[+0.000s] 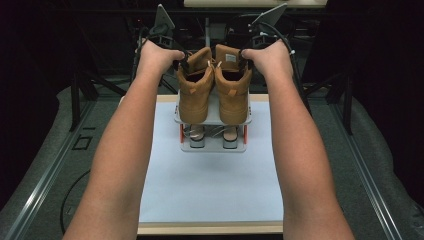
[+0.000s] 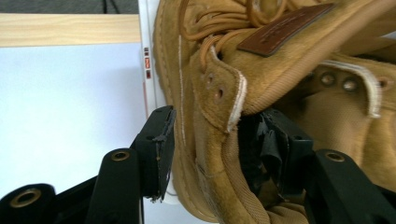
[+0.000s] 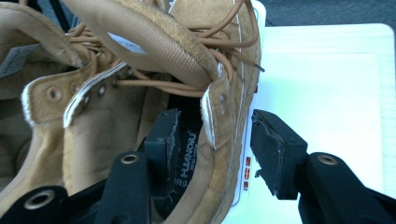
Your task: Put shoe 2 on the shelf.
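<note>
Dark surroundings close in on every side of the high view — black stands and rails at upper left and upper right, grey carpeted floor (image 1: 45, 165) running down both edges. At the centre lies your table (image 1: 210, 229), its pale wooden edge showing along the bottom, covered by a white sheet (image 1: 210, 185).

Near the sheet's far end stands a small grey two-tier shoe rack (image 1: 214, 120) with orange posts. A pair of tan high-top boots sits on its upper shelf, toes towards you; another pair of shoes (image 1: 214, 136) shows on the lower tier, too shaded to make out.

Your left gripper (image 2: 205, 149) straddles the collar wall of the left boot (image 1: 195, 90), one jaw outside and one inside the opening; the outer pad stands just off the suede, so you are not clamping it.

Your right gripper (image 3: 215, 144) straddles the collar of the right boot (image 1: 231, 87) the same way — inner jaw down by the printed insole, outer jaw clear of the side with white sheet visible in the gap. Its jaws are parted, not pressing.
</note>
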Demonstrator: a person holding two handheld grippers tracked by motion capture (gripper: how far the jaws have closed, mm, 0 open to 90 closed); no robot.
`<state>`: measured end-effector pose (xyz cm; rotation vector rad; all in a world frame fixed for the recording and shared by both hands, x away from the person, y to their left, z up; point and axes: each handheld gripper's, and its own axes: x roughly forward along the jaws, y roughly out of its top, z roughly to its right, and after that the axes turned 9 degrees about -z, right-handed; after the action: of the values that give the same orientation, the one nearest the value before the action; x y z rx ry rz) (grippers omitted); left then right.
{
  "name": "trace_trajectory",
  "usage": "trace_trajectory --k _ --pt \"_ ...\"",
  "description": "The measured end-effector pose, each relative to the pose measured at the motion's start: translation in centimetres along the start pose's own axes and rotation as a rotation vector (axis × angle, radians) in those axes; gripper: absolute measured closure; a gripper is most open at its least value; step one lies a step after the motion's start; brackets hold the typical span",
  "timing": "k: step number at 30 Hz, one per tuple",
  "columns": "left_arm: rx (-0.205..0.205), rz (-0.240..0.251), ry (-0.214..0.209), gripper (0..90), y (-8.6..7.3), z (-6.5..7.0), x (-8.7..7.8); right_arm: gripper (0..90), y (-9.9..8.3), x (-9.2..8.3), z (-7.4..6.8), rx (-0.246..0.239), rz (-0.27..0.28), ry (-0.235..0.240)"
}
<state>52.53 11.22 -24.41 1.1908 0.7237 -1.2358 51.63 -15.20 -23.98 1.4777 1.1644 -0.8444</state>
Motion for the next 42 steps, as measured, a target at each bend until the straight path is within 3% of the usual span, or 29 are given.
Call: trace_trajectory --k 9,14,26,33,42 --pt "0.001 0.031 -0.024 48.5 -0.6 -0.9 -1.7 52.8 -0.3 -1.6 1.1 -0.008 0.007 0.101" --pt "0.005 0.043 -0.034 48.0 -1.0 -1.5 -2.4 52.9 -0.5 -2.2 1.7 -0.008 0.018 0.134" --pt "0.039 0.032 -0.035 48.0 -1.8 -1.8 -2.5 53.0 -1.3 -3.2 2.9 -0.034 0.017 0.118" --pt "0.036 0.044 -0.031 47.9 -2.2 -2.4 -3.0 53.0 -1.6 -3.4 3.7 -0.033 0.019 0.098" --pt "0.05 0.045 -0.015 47.9 -3.2 -3.1 -3.8 52.9 -2.7 -3.6 3.9 -0.058 0.019 0.077"
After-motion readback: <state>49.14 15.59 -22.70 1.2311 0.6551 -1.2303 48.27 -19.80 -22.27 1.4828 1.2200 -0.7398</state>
